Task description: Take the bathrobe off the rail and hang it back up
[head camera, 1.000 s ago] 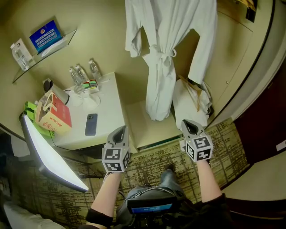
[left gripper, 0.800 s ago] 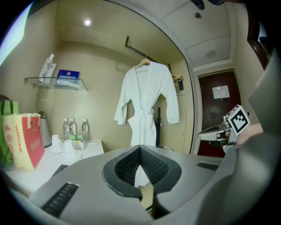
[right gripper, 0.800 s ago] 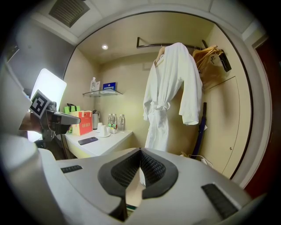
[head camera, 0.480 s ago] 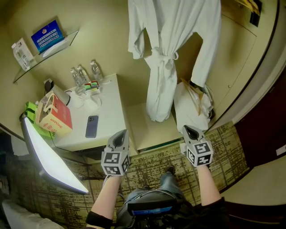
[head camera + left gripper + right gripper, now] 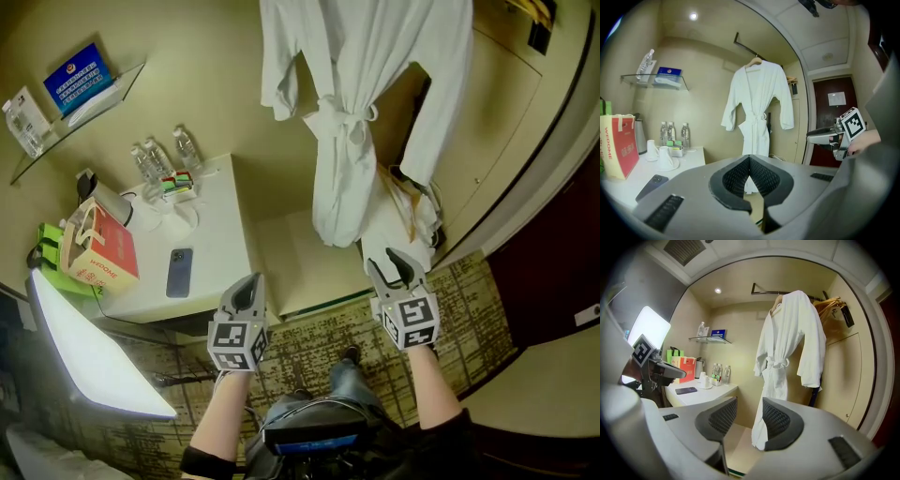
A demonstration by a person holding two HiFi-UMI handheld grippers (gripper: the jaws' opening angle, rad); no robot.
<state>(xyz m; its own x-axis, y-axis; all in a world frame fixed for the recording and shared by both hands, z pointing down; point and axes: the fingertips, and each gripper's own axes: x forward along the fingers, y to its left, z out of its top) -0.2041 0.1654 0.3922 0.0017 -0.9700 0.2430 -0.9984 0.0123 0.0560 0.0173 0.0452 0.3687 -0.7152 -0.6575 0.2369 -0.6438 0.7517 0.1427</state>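
Note:
The white bathrobe [image 5: 361,103] hangs on a hanger from the dark rail [image 5: 746,45], belt tied at the waist; it also shows in the left gripper view [image 5: 757,101] and the right gripper view [image 5: 785,357]. Both grippers are held low, well short of the robe. My left gripper [image 5: 247,284] is shut with nothing in it, pads together [image 5: 749,161]. My right gripper [image 5: 395,265] stands open; its jaws have just been opening and hold nothing, with the robe's hem seen far off through the gap [image 5: 750,404].
A white table [image 5: 220,253] at the left carries a phone [image 5: 177,272], water bottles [image 5: 159,155], cups and a red paper bag [image 5: 94,262]. A glass shelf [image 5: 80,98] is on the wall. A lit panel [image 5: 89,352] leans at lower left. A white bag [image 5: 403,225] lies under the robe; a dark door [image 5: 553,272] is at the right.
The right gripper's jaws have gone from shut to open. Both grippers have shifted a little, and the table has slid leftward in the head view. The robe still hangs as before.

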